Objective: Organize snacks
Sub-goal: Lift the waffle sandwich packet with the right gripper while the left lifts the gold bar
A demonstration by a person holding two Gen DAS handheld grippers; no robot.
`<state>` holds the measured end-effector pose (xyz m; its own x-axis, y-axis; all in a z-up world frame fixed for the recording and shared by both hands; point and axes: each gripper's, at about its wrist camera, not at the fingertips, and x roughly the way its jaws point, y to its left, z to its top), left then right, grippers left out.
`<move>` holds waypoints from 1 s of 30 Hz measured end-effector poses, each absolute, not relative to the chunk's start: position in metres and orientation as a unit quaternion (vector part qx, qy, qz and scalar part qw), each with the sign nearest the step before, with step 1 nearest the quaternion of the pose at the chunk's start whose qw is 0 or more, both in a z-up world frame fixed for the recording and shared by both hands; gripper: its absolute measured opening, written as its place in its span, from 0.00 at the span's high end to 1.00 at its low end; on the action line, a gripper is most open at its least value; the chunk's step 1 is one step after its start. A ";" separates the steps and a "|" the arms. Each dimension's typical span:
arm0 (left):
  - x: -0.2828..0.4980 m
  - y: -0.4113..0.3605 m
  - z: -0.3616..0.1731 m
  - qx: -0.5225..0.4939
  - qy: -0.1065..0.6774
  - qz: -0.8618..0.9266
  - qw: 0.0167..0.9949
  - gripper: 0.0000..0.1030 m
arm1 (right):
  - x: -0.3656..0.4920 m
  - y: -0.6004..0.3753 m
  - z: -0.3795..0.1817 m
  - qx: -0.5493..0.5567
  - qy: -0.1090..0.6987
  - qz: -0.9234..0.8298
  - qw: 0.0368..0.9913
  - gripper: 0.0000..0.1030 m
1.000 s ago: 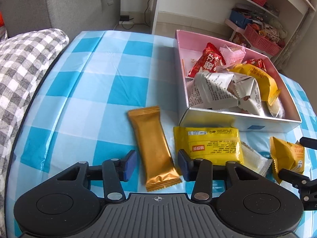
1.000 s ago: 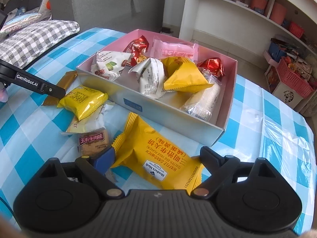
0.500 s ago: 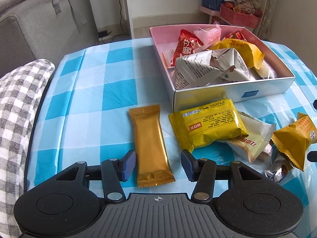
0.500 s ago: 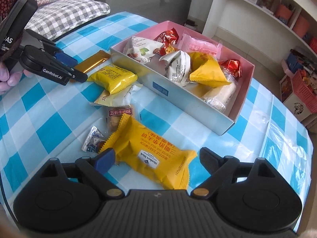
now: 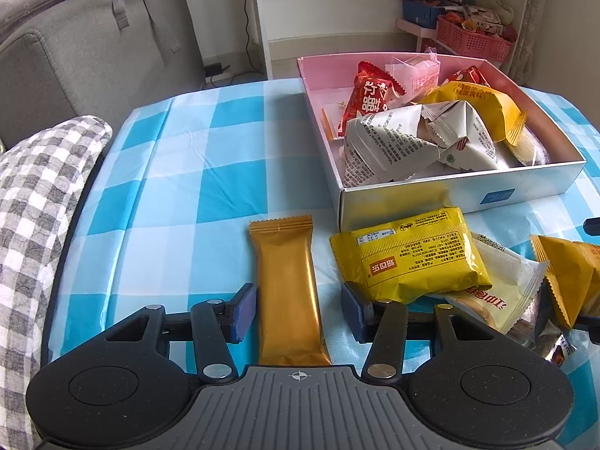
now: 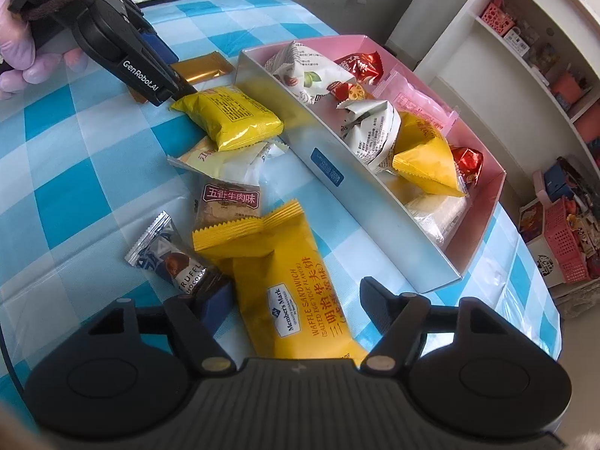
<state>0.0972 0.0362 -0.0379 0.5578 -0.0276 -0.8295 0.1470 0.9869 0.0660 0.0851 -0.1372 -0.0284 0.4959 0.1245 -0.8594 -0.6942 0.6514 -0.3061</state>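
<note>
Left wrist view: left gripper [image 5: 298,313] fingers wide, straddling the gold bar [image 5: 287,288] just beside the box [image 5: 461,197]. Right gripper [image 6: 296,307] fingers wide around the waffle packet [image 6: 288,285]. Pickup is underway; each should close next, then lift boxward.

Glossy foil gold bar [image 5: 288,292], matt card box [image 5: 461,195], shiny plastic tablecloth [image 5: 187,172]

"Member's Mark WAFFLE SANDWICH (SALTED EGG YOLK FLAVOUR)" is printed on the large yellow packet [image 6: 300,285]. Just left of that packet, "TRUFFL" and "CHOCOLA" are read on the silver-blue wrapper [image 6: 168,258]. "GenRoboLAI" is lettered in white on the left gripper [image 6: 144,75], beyond it. Chinese characters are carried by the brown packet [image 6: 229,202].
</note>
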 end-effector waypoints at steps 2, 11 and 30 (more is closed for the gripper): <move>0.097 0.035 -0.038 0.065 0.466 -0.050 0.881 0.56 | 0.086 -0.137 -0.028 -0.317 0.432 0.254 0.805 0.35; 0.095 0.032 -0.038 0.063 0.463 -0.059 0.882 0.71 | 0.093 -0.140 -0.028 -0.254 0.452 0.249 0.818 0.54; 0.094 0.043 -0.031 0.025 0.469 -0.046 0.882 0.74 | 0.097 -0.154 -0.017 -0.204 0.465 0.209 0.836 0.65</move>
